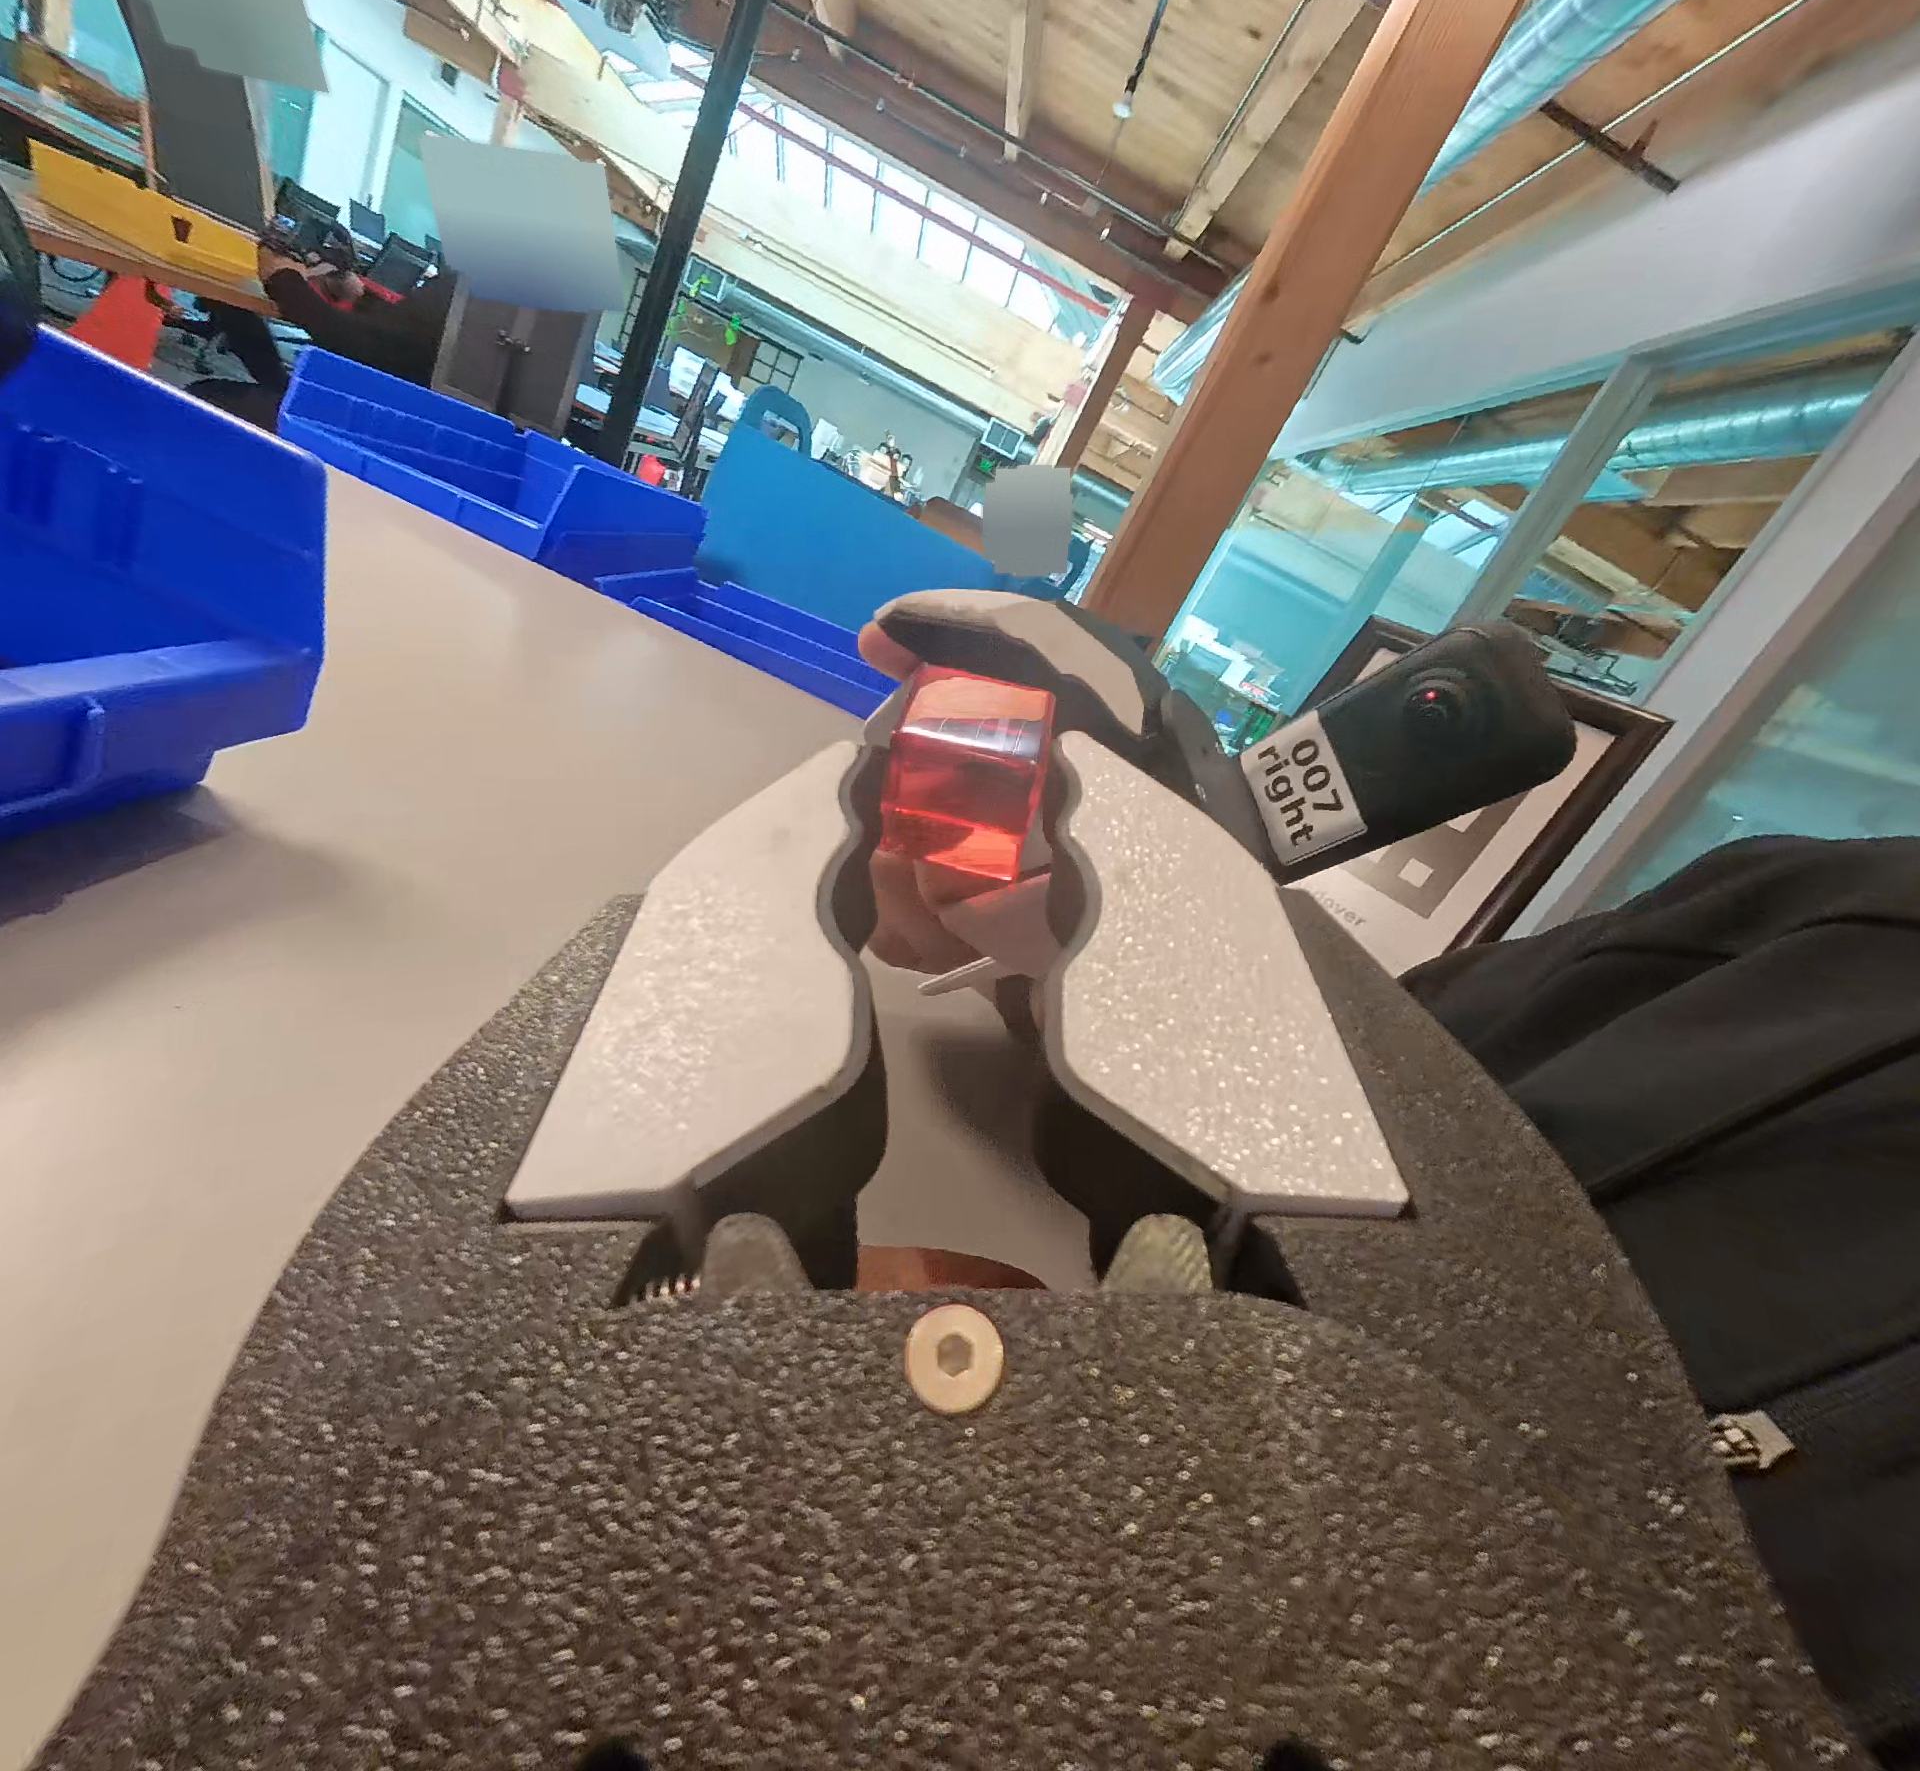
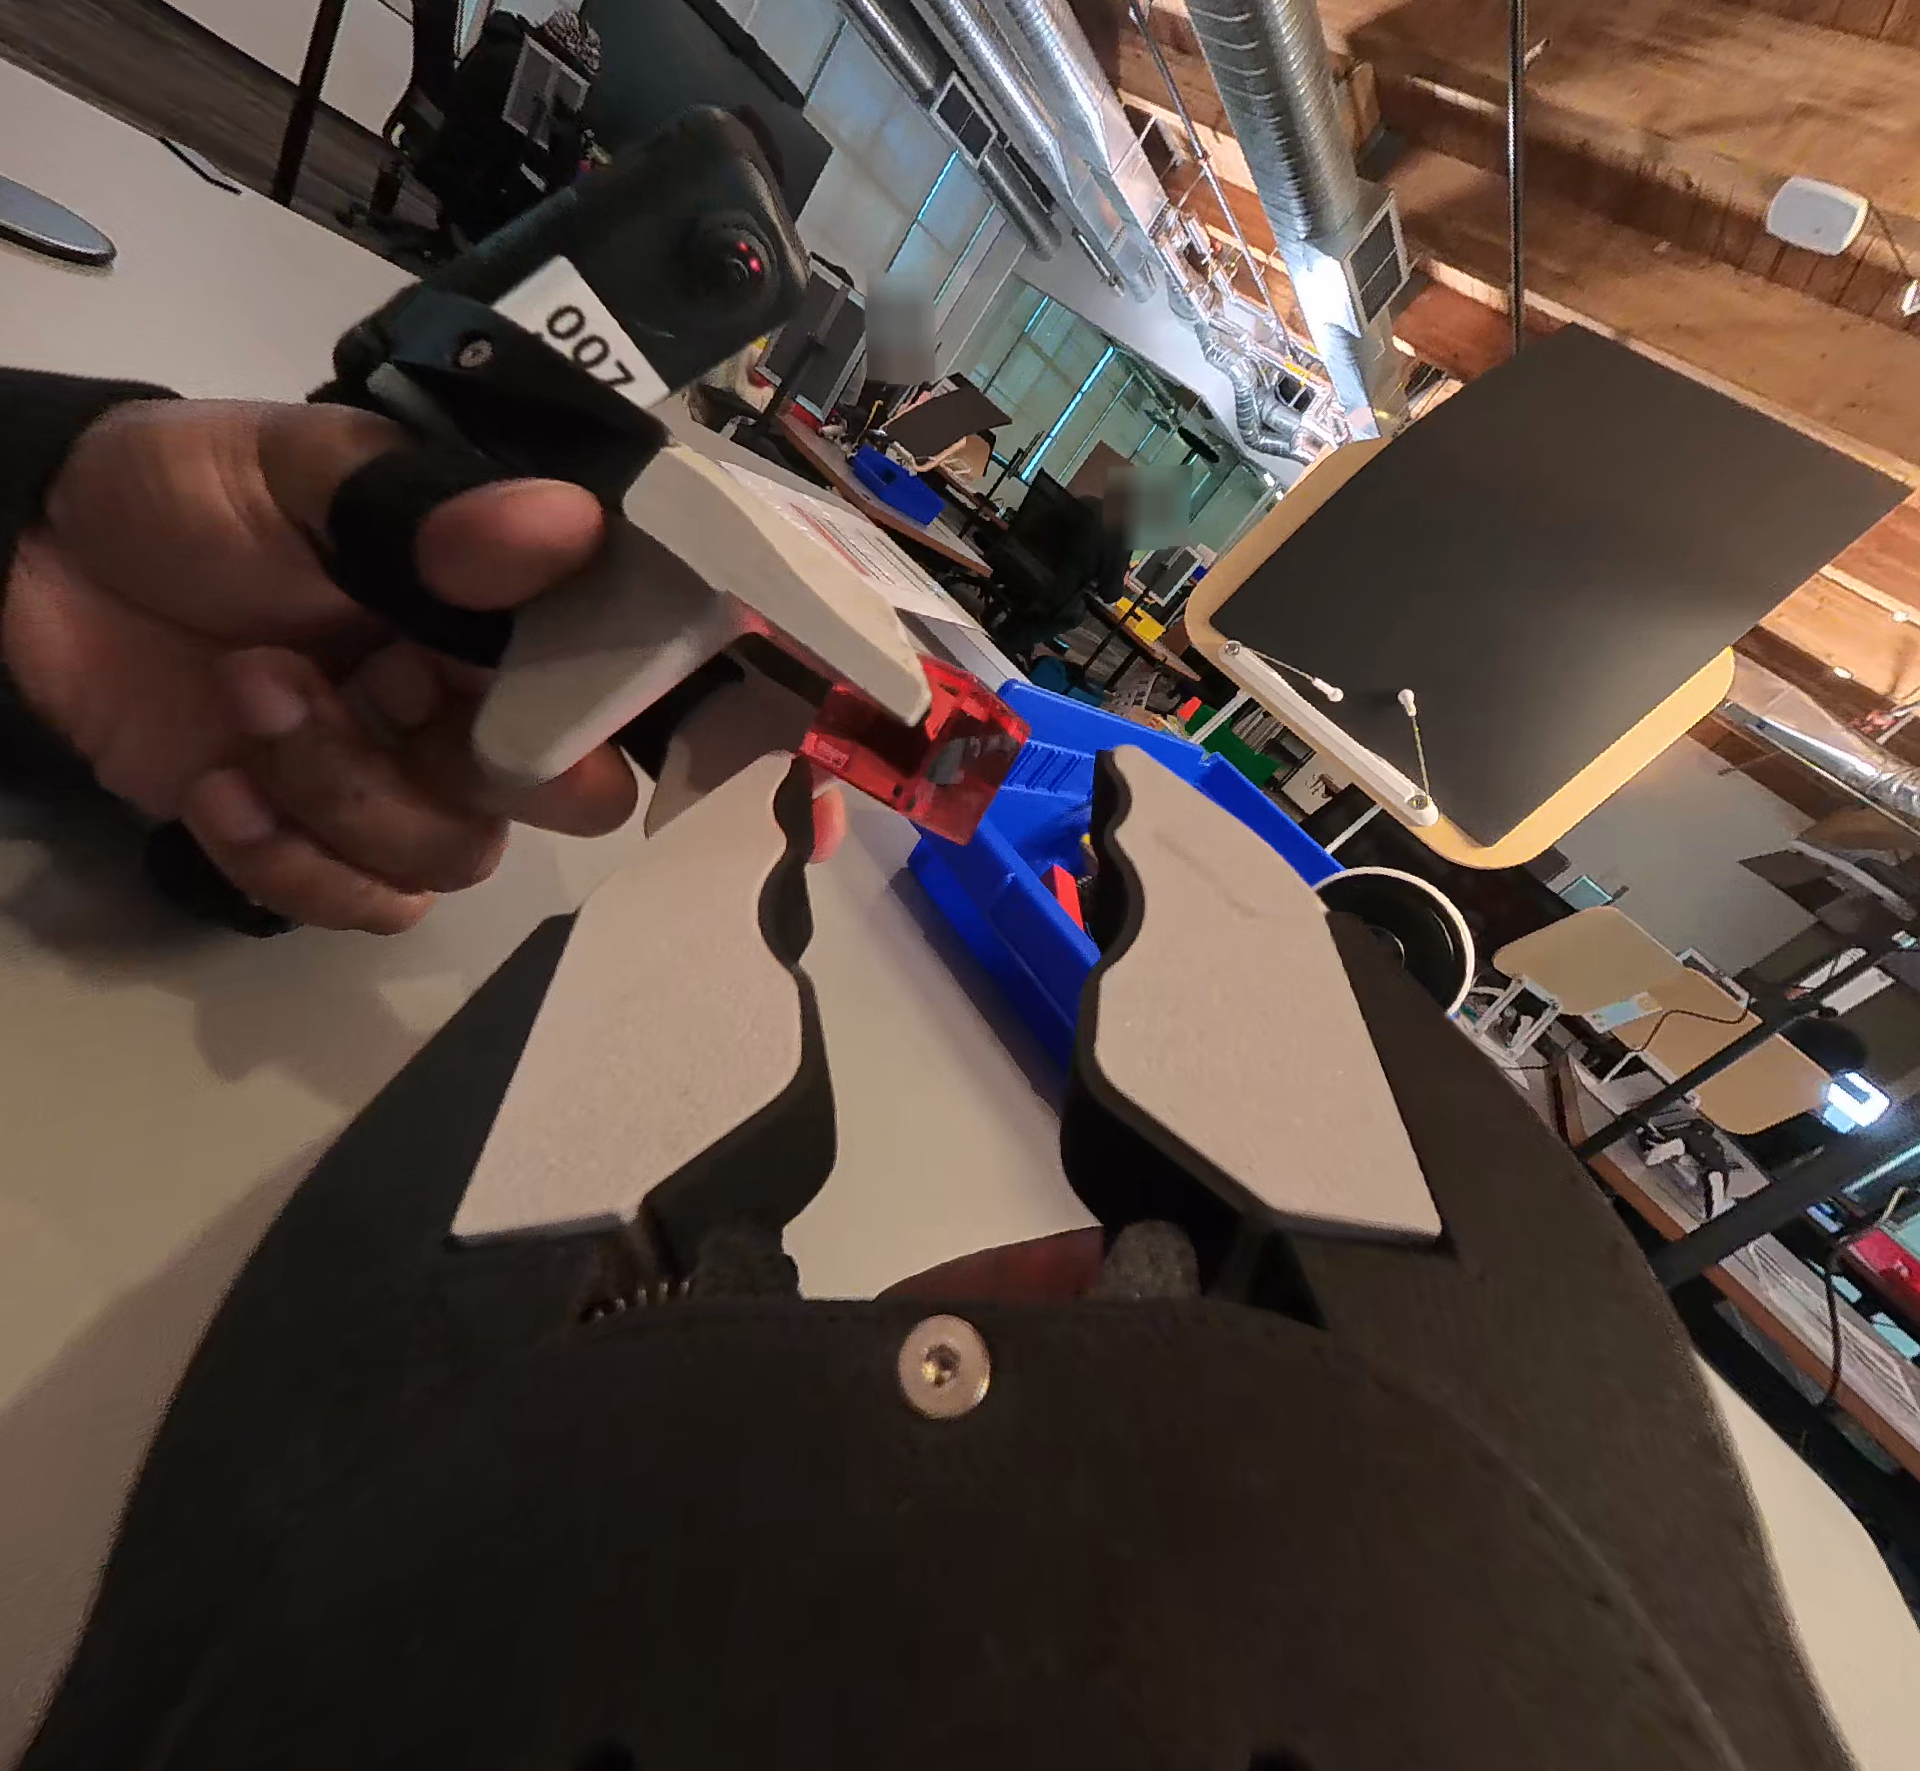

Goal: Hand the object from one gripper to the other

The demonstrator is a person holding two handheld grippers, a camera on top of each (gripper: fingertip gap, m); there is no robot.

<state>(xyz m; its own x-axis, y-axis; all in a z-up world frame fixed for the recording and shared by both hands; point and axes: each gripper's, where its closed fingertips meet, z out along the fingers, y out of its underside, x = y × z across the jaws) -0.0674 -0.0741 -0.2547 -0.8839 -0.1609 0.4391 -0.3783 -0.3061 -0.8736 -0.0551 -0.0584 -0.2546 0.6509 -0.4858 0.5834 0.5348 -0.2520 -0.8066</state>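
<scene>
Red translucent cube [image 1: 966, 776] is held up off the grey table [image 1: 436, 786], between the two tools, so it can be reached by the receiver. Left gripper [image 1: 961, 771] is clamped on the cube at its fingertips. Right gripper [image 2: 951, 791] is spread wide, nothing held; the cube sits just past its tips, not yet enclosed. Blue bins [image 1: 156, 578] are left aside.
</scene>
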